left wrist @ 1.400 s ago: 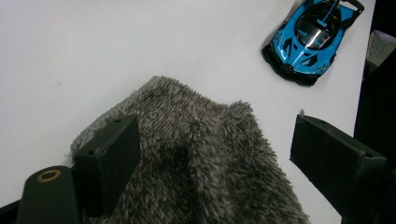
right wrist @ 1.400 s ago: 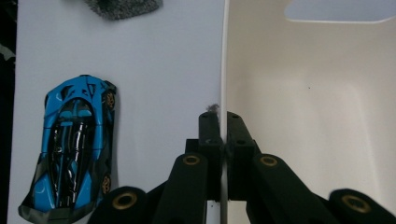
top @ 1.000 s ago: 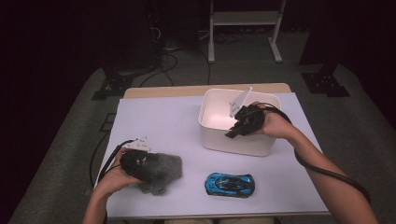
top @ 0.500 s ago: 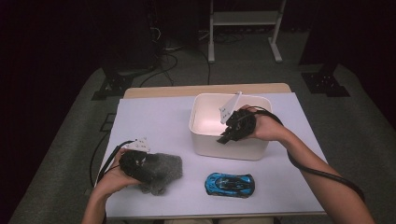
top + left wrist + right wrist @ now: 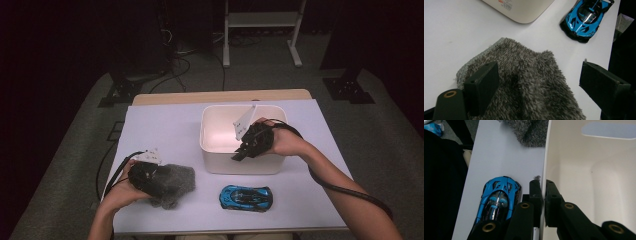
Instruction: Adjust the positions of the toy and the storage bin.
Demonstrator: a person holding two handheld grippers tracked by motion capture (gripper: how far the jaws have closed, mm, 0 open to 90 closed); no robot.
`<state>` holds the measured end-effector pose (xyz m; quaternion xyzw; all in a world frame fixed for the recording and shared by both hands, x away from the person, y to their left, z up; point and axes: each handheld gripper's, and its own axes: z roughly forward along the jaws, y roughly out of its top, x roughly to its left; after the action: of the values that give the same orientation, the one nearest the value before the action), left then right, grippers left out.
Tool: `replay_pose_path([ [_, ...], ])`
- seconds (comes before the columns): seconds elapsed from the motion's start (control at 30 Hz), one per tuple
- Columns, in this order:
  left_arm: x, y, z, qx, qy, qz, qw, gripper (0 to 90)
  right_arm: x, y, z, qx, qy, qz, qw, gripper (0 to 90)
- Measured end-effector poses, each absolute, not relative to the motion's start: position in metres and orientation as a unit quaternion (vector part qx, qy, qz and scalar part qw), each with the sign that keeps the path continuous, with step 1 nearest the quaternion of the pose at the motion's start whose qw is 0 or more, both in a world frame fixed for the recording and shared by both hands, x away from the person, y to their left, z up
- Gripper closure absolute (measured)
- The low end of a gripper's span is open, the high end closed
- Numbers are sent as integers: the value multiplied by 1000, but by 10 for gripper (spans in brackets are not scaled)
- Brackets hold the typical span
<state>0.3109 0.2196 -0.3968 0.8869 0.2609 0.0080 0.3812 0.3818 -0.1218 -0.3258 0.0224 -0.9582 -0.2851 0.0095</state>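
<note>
From the high view, we saw the left gripper (image 5: 152, 176) resting on the grey fuzzy cloth (image 5: 172, 184) at lower left, and the right gripper (image 5: 245, 150) clamped on the white bin (image 5: 217, 145) at its near rim.

In the left gripper view, our jaws stood wide over the cloth (image 5: 529, 85), low in the frame.

In the right gripper view, our jaws pinched the bin's wall (image 5: 546, 157), the blue toy car (image 5: 497, 198) at lower left on the surface (image 5: 506, 152).

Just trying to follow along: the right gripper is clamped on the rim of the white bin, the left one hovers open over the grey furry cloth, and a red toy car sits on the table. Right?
Not quite: the toy car is blue, as the high view shows. The rest holds: the right gripper is clamped on the rim of the white bin, and the left gripper hovers open over the grey furry cloth.
</note>
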Motion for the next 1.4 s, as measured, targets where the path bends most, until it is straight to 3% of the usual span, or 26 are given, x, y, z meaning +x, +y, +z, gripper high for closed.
replay_pose_path([
  [0.4,309,220,-397,886,264,7,381,156,378,-124,-326,13,-958,-286,9,822],
  [0.8,308,219,-397,886,264,9,380,156,371,-141,-311,-18,-947,-321,11,520],
  [1.4,308,218,-397,885,264,15,382,154,334,-165,-284,-35,-925,-378,-8,309],
])
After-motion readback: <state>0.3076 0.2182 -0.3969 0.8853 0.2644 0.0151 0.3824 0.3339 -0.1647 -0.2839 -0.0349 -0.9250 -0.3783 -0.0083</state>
